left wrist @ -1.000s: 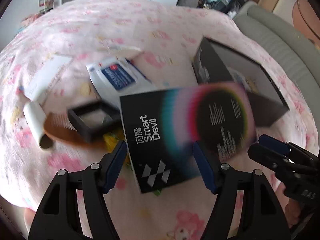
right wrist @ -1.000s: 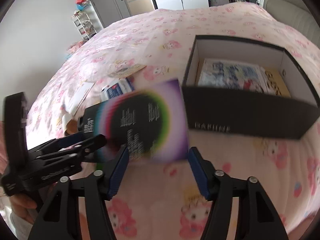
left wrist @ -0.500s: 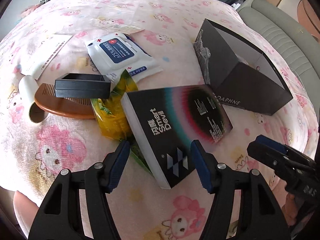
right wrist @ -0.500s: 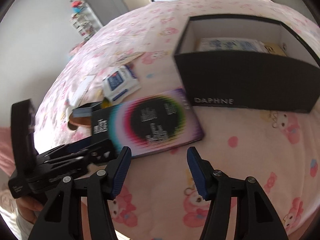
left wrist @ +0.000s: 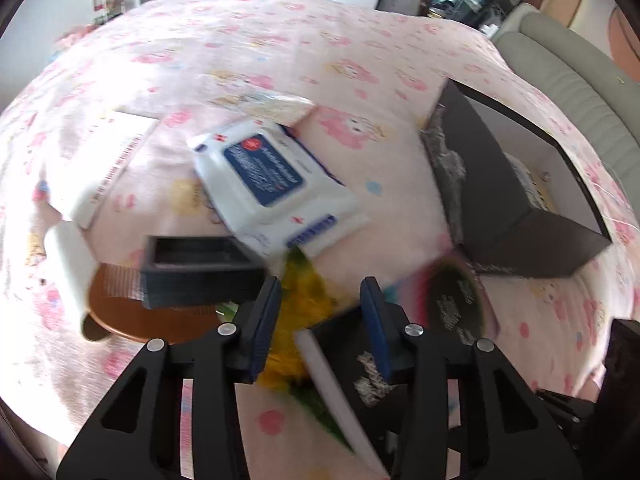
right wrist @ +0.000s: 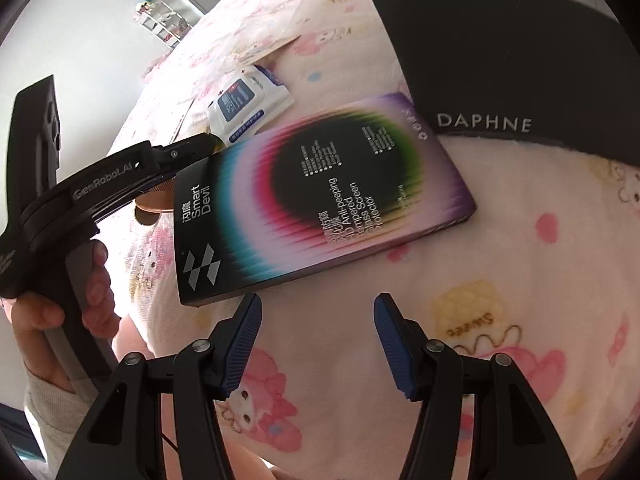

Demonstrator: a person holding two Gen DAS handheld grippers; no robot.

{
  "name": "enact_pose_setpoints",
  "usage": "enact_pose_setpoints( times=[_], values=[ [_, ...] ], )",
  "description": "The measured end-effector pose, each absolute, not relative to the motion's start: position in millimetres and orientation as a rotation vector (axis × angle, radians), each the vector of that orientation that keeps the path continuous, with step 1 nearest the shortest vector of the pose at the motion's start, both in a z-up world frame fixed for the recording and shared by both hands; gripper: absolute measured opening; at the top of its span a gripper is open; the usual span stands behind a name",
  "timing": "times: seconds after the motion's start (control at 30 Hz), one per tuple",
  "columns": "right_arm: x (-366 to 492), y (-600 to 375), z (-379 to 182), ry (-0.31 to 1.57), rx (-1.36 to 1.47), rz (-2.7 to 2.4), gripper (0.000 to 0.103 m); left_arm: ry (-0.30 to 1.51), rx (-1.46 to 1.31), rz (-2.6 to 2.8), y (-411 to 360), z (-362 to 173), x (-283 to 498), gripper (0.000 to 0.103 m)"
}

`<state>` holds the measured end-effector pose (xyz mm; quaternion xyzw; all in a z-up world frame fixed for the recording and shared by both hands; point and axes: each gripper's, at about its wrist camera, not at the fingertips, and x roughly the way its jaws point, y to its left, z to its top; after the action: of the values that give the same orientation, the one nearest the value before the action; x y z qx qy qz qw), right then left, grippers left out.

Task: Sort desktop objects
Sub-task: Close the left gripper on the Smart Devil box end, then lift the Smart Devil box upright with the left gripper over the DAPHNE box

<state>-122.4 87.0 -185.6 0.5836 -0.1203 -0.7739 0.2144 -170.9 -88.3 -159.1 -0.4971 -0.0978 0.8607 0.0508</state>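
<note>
Left wrist: my left gripper (left wrist: 320,316) is closing over the yellow packet (left wrist: 308,300), nothing clamped; wipes pack (left wrist: 276,188), comb (left wrist: 132,316), small tray (left wrist: 196,264) unsorted.
Right wrist: right gripper (right wrist: 316,320) apart, empty; screen-protector box (right wrist: 320,200) lies on the bed beside the partly filled DAPHNE box (right wrist: 520,60).

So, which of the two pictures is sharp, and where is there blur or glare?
Left wrist view: motion blur smears the wipes pack and the yellow packet; the blanket is washed out. Right wrist view: sharp, the print on the Smart Devil box is readable; fisheye bends the DAPHNE box.
</note>
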Motion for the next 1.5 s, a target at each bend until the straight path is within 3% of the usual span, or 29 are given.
enact_pose_setpoints(
  times=[0.23,0.6,0.8,1.17,1.23,1.5],
  values=[
    [-124.4,99.4,-184.6,-0.365,1.623,-2.181,0.055,-0.196,-1.538,2.559,-65.5,-160.2,-131.0,0.041],
    [-116.3,106.8,-184.8,-0.358,1.643,-2.189,0.055,-0.267,-1.598,2.484,-56.3,-176.9,-128.5,0.041],
    [-117.9,105.5,-188.1,-0.332,1.664,-2.21,0.055,-0.269,-1.625,2.397,-45.1,-187.2,-118.2,0.047],
    [-120.7,111.7,-196.5,-0.365,1.693,-2.213,0.056,-0.355,-1.618,2.343,-45.7,-192.6,-131.6,0.046],
    [-120.7,109.1,-197.3,-0.367,1.685,-2.193,0.055,-0.33,-1.619,2.362,-40.8,-192.1,-127.5,0.042],
    [-124.5,121.5,-189.9,-0.369,1.641,-2.275,0.055,-0.314,-1.629,2.302,-35.5,-189.4,-113.0,0.042]
  ],
)
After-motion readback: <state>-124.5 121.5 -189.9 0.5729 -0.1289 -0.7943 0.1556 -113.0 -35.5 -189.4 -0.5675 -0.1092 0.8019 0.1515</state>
